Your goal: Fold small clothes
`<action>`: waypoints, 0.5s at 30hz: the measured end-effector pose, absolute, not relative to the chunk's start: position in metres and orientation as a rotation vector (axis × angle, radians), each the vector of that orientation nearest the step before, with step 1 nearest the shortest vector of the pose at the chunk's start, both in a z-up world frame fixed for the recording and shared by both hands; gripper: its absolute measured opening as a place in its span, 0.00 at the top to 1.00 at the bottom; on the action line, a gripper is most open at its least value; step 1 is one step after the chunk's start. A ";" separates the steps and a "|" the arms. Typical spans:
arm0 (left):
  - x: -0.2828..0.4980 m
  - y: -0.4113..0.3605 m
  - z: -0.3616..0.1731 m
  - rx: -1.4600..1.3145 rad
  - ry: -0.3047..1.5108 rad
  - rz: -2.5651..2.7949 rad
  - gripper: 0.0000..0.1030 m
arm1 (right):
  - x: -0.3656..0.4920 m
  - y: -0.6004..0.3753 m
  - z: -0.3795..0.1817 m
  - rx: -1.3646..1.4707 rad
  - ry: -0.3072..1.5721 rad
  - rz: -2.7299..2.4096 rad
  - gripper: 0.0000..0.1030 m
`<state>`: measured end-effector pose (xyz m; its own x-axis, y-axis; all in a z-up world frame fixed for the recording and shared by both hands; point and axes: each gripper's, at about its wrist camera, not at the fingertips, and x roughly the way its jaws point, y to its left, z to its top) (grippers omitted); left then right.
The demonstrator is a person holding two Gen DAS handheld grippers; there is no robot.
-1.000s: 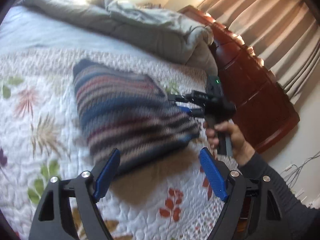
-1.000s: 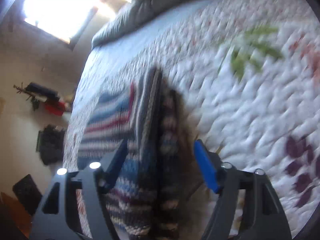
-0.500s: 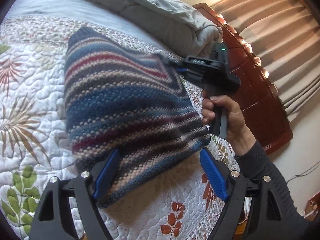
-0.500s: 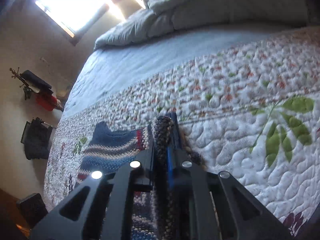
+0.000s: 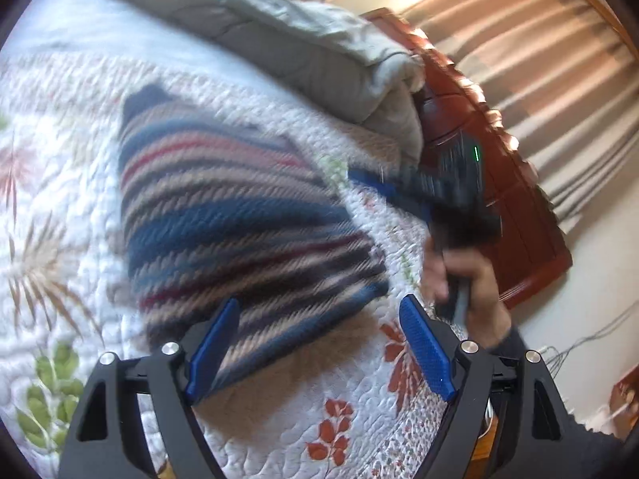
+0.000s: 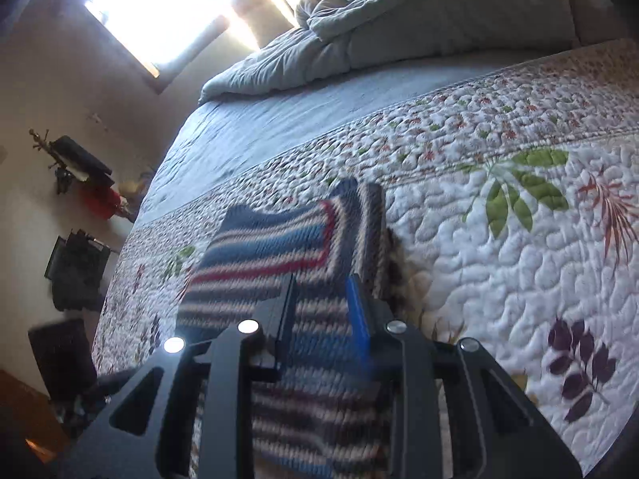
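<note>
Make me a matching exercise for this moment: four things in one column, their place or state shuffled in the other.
1 striped knit garment
2 left gripper
3 grey duvet
4 curtain

a bunched at the far end of the bed
b wide open, gripping nothing
c lying on the floral quilt
d hanging behind the wooden bed frame

Pairs: 1-c, 2-b, 3-a, 4-d
</note>
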<state>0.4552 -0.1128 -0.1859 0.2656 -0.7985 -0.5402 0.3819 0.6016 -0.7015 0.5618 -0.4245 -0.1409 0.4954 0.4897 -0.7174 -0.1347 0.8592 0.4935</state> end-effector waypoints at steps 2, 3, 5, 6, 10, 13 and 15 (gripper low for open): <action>0.467 -0.113 -0.176 -0.492 0.988 -0.835 0.20 | 0.533 -0.424 -0.144 0.412 0.983 0.403 0.74; 0.474 -0.114 -0.174 -0.490 0.983 -0.830 0.20 | 0.520 -0.426 -0.148 0.428 0.982 0.401 0.74; 0.490 -0.118 -0.175 -0.471 0.988 -0.790 0.20 | 0.503 -0.428 -0.165 0.451 1.008 0.403 0.74; 0.500 -0.120 -0.180 -0.464 1.015 -0.767 0.20 | 0.500 -0.427 -0.176 0.449 1.034 0.395 0.77; 0.523 -0.122 -0.203 -0.498 1.113 -0.733 0.20 | 0.492 -0.436 -0.210 0.526 1.122 0.369 0.85; 0.520 -0.122 -0.198 -0.469 1.112 -0.723 0.20 | 0.476 -0.437 -0.182 0.534 1.060 0.387 0.83; 0.520 -0.122 -0.198 -0.457 1.118 -0.726 0.20 | 0.471 -0.428 -0.171 0.509 1.026 0.424 0.83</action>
<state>0.5199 -0.1222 -0.1978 0.2488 -0.7246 -0.6427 0.2925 0.6887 -0.6634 0.4708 -0.4278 -0.1710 0.4570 0.5562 -0.6941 -0.0961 0.8066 0.5832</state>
